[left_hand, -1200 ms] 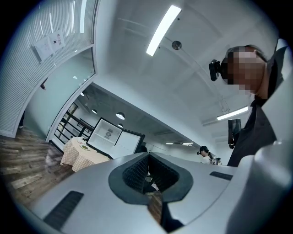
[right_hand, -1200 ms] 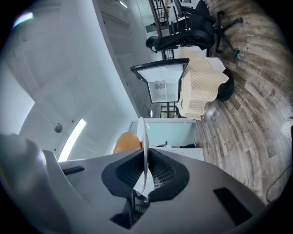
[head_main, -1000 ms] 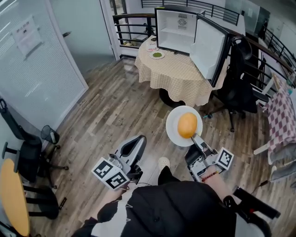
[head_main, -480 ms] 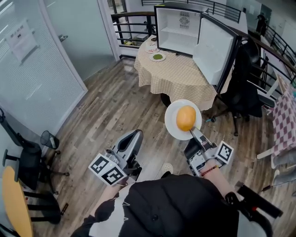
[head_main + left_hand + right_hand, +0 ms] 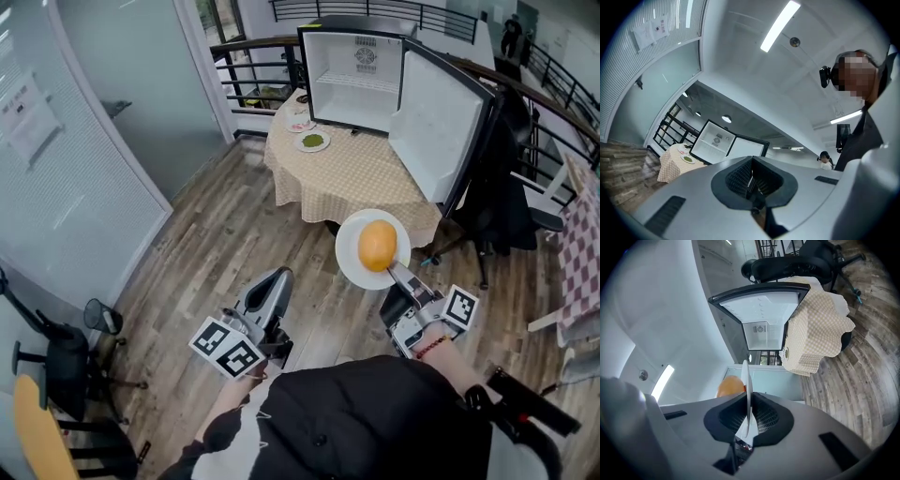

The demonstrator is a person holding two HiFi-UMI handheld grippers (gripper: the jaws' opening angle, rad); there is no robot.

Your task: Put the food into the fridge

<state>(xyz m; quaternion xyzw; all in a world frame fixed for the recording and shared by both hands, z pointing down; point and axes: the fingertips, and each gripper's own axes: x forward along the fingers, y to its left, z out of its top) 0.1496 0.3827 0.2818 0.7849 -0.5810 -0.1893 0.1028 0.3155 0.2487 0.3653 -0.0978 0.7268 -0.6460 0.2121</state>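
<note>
A white plate (image 5: 356,253) with a round orange food (image 5: 377,245) on it is held level, just short of the table's front edge. My right gripper (image 5: 397,277) is shut on the plate's near rim. In the right gripper view the plate (image 5: 746,390) shows edge-on between the pads, with the orange food (image 5: 730,386) to its left. The small fridge (image 5: 354,67) stands on the table (image 5: 349,178) with its door (image 5: 439,131) swung open and nothing on its shelves. My left gripper (image 5: 278,278) hangs low at the left, shut and empty (image 5: 751,180).
A plate of green food (image 5: 312,142) and another small dish (image 5: 298,122) lie on the table left of the fridge. A black office chair (image 5: 511,211) stands right of the table. Railings (image 5: 251,66) run behind it, and a glass wall (image 5: 84,169) is at the left.
The table and the fridge have drawn closer in the head view as the person walks forward. The plate stays in the right gripper and now reaches the table's edge.
</note>
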